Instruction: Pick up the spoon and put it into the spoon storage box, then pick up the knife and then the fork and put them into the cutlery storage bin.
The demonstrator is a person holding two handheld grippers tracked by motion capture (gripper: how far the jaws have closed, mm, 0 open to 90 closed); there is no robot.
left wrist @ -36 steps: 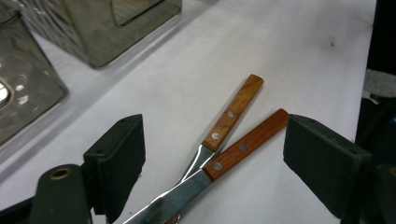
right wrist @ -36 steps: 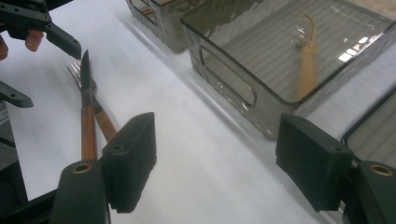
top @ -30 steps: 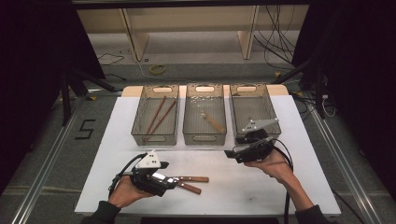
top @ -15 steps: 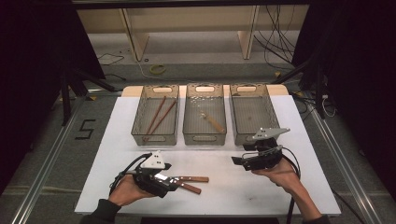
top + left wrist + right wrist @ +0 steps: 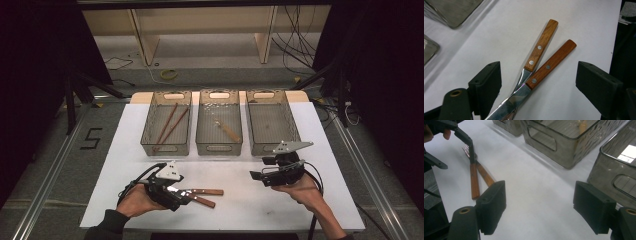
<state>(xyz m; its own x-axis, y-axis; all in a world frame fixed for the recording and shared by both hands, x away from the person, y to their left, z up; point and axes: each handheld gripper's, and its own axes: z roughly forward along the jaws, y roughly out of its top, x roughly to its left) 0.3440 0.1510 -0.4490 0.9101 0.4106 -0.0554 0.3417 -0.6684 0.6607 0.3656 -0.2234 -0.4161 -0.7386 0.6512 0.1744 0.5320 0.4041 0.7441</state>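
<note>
High view puts the two wooden-handled utensils on the white desk, near its front edge and well in front of the middle bin, which serves as the landmark. They lie crossed, handles pointing toward the right. The left hand-held gripper sits over their metal ends, in front and to the left of that bin, its jaws spread wide on either side of the pair and clamped on nothing. In the left gripper view one looks like a knife lying over what may be a fork, though the lower blade is partly hidden. The right hand-held gripper hovers in front and to the right of the middle bin, jaws also wide apart and empty. These pieces are likely light, stiff and hard; the polished steel should be slippery, while the riveted wood offers better friction. A sound hold would be across one handle just behind the rivets, taking the upper piece first so the other is not dragged along.
</note>
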